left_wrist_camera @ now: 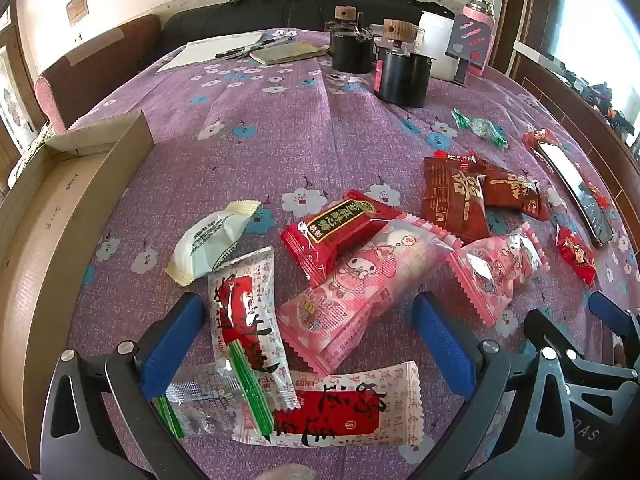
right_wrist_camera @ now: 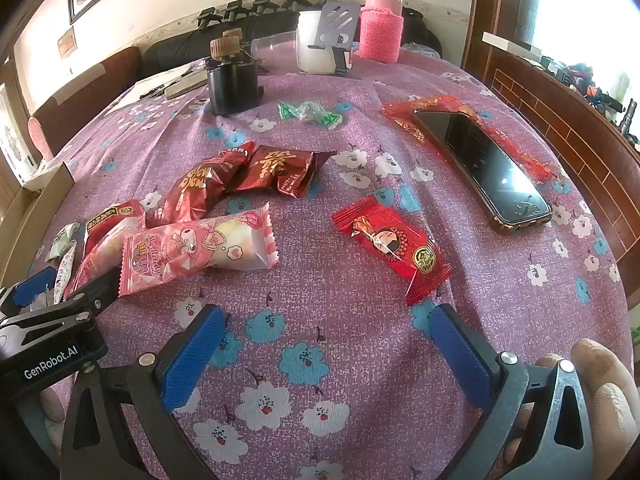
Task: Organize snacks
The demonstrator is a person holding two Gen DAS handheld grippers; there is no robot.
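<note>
Several wrapped snacks lie on a purple flowered tablecloth (left_wrist_camera: 280,132). My left gripper (left_wrist_camera: 308,312) is open, and between its blue fingers lie a white-and-red packet (left_wrist_camera: 248,320) and a pink cartoon packet (left_wrist_camera: 356,284). Another white-and-red packet (left_wrist_camera: 352,408) lies under it, near the camera. A red packet (left_wrist_camera: 340,232), a white packet (left_wrist_camera: 208,240), a second pink packet (left_wrist_camera: 500,268) and two dark red packets (left_wrist_camera: 456,196) lie beyond. My right gripper (right_wrist_camera: 328,320) is open over bare cloth. A red candy packet (right_wrist_camera: 392,244) lies just past its right finger, the pink packet (right_wrist_camera: 200,248) to its left.
A cardboard box (left_wrist_camera: 60,216) stands at the table's left edge. A phone (right_wrist_camera: 484,164) lies on a red wrapper at the right, a green wrapper (right_wrist_camera: 312,112) behind. Black holders (left_wrist_camera: 400,76), a white jar (right_wrist_camera: 316,40), a pink bottle (right_wrist_camera: 380,20) and papers (left_wrist_camera: 224,50) stand at the back.
</note>
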